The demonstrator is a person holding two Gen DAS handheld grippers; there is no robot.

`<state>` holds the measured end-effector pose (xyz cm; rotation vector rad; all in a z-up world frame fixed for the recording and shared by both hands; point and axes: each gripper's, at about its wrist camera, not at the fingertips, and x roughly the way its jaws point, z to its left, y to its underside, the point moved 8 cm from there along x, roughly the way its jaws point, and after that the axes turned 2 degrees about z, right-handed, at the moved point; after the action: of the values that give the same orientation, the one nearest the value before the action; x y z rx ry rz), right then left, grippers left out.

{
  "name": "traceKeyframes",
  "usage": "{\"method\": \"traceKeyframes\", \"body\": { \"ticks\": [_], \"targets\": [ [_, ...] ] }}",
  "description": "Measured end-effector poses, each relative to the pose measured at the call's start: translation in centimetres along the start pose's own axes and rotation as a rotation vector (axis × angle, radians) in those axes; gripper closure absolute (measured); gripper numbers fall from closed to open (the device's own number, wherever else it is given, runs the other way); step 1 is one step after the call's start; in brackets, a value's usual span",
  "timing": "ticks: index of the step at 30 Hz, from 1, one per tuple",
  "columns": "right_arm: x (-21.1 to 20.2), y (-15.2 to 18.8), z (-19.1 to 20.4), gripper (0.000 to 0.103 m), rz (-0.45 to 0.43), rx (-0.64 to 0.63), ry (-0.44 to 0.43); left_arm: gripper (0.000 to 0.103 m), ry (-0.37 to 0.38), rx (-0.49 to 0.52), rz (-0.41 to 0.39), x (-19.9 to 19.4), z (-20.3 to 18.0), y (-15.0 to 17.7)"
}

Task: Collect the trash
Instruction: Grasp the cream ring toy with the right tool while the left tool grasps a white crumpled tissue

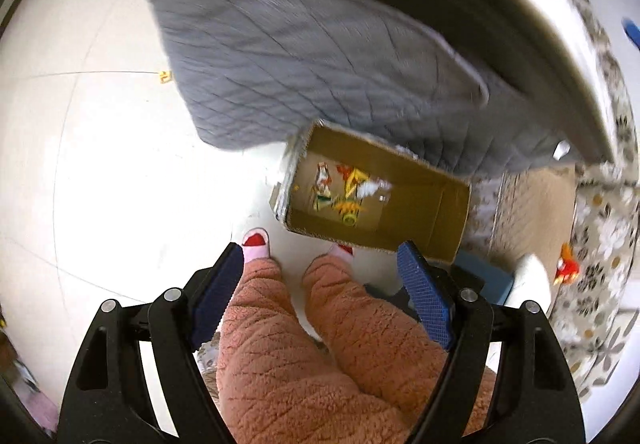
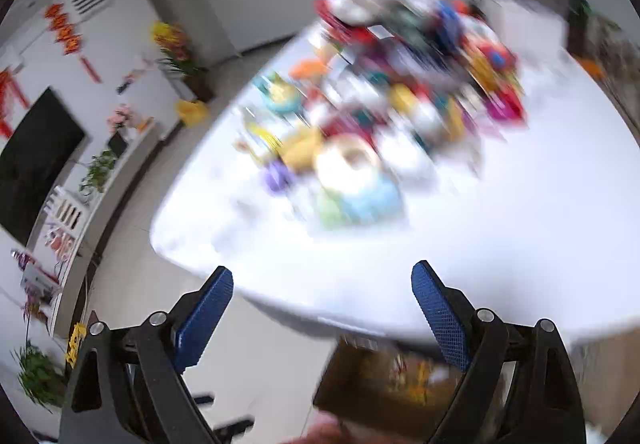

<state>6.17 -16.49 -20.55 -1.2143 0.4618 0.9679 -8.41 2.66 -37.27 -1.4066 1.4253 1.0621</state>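
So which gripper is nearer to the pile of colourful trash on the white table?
Right. The right gripper hangs open over the table edge facing the pile; the left gripper points down at the cardboard box.

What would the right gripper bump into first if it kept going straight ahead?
Probably the white tabletop, then the blurry heap of colourful clutter on it. The open right gripper points over the table's near edge; depth is unclear.

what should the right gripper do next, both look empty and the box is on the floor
Probably reach the right gripper forward over the white table toward the nearest item in the blurred pile: its fingers stand open and empty, and the cardboard box below already holds wrappers.
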Motion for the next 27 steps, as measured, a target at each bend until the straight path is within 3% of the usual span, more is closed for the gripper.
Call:
{"method": "traceKeyframes", "body": {
  "ticks": [3, 8, 12, 19, 20, 22, 27],
  "targets": [
    [2.9, -3.7, 1.6, 0.017, 0.034, -0.017, -0.044, 0.026, 0.01, -0.054, -0.031, -1.4, 1.5, 0.3],
    [7.5, -6.6, 0.5, 0.017, 0.095, -0.037, 0.037, 0.026, 0.03, -0.138, -0.067, -2.7, 3.8, 0.9],
    [10.4, -7.1, -0.7, 0.018, 0.163, -0.096, 0.126, 0.026, 0.035, -0.179, -0.078, -3.0, 5.0, 1.6],
    [14.5, -7.5, -0.9, 0.02, 0.264, -0.184, 0.185, 0.026, 0.022, -0.246, -0.072, -3.1, 6.7, 2.9],
    [14.8, -7.5, -0.9, 0.021, 0.273, -0.205, 0.197, 0.026, 0.022, -0.252, -0.072, -3.1, 6.9, 2.9],
    [15.0, -7.1, -0.7, 0.038, 0.283, -0.255, 0.235, 0.026, 0.022, -0.256, -0.077, -3.4, 7.1, 2.7],
    [12.8, -7.4, 0.0, 0.041, 0.272, -0.199, 0.154, 0.026, 0.016, -0.231, -0.105, -4.4, 7.0, 1.8]
  ]
}}
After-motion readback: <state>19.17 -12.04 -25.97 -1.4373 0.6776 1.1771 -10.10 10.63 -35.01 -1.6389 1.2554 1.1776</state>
